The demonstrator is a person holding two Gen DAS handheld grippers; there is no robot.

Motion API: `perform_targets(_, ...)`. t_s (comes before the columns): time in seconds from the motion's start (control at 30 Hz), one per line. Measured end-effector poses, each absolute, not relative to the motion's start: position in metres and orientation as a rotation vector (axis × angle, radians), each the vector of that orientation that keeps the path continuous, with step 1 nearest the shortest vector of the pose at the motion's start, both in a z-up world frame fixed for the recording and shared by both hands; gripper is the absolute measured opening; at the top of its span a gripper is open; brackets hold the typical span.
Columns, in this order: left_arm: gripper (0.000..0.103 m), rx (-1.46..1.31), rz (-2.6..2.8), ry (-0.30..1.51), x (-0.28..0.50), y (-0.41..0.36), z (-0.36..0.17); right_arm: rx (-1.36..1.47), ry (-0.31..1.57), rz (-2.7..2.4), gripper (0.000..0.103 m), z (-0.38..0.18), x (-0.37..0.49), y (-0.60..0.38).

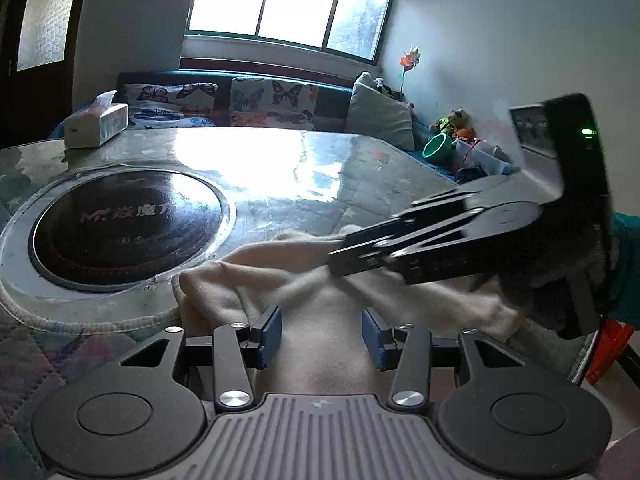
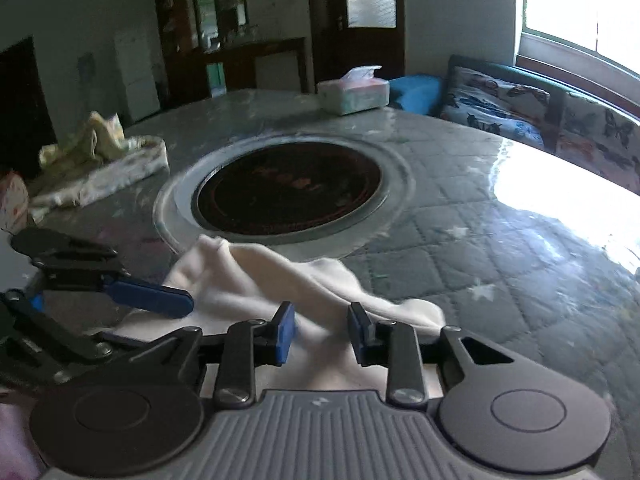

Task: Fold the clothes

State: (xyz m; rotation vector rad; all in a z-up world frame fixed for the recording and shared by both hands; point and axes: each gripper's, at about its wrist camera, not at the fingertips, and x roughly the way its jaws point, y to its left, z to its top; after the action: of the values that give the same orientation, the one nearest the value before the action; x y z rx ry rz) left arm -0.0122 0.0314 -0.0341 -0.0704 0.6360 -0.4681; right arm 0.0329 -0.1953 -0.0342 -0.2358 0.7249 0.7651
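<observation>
A cream cloth lies crumpled on the quilted table cover, just in front of the round hob. My left gripper hovers over its near part, open, with cloth below the wide gap between the blue pads. From the right, my right gripper reaches in side-on, its tips over the cloth's middle. In the right wrist view the cream cloth runs between and beneath the pads of my right gripper; they stand apart and do not press it. A blue finger of the left gripper rests at the cloth's left edge.
A round black hob is set into the table beyond the cloth. A tissue box stands at the far edge. A pile of patterned clothes lies at the far left. A sofa with butterfly cushions runs behind the table.
</observation>
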Motion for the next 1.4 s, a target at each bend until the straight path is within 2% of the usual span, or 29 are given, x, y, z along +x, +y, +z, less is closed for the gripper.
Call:
perform_targets(0.37,0.048,-0.071,-0.459,0.615,-0.01,0.04,-0.034,-0.276,0.71,0.82,0.033,-0.027,0.042,-0.162)
perform_targets(0.63,0.049,-0.102,-0.461,0.615,-0.011,0.047,-0.037,-0.309,0.743,0.835,0.039,-0.038,0.062,-0.132)
perform_targets(0.8,0.049,-0.103,-0.448,0.585,-0.004,0.056,-0.028,-0.28,0.714,0.847,0.046,-0.025,0.061,-0.134)
perform_targets(0.9,0.049,-0.127,-0.444,0.581,0.007,0.061,-0.027,-0.236,0.7,0.814,0.057,-0.015,0.06,-0.149)
perform_targets(0.97,0.049,-0.132,-0.437,0.585,0.014,0.062,-0.028,-0.239,0.692,0.798,0.059,-0.013,0.054,-0.158)
perform_targets(1.13,0.047,-0.144,-0.405,0.622,0.025,0.071,-0.04,-0.225,0.692,0.761,0.076,-0.016,0.036,-0.184)
perform_targets(1.4,0.046,-0.142,-0.415,0.589,0.022,0.064,-0.027,-0.093,0.726,0.7,0.08,-0.034,0.031,-0.22)
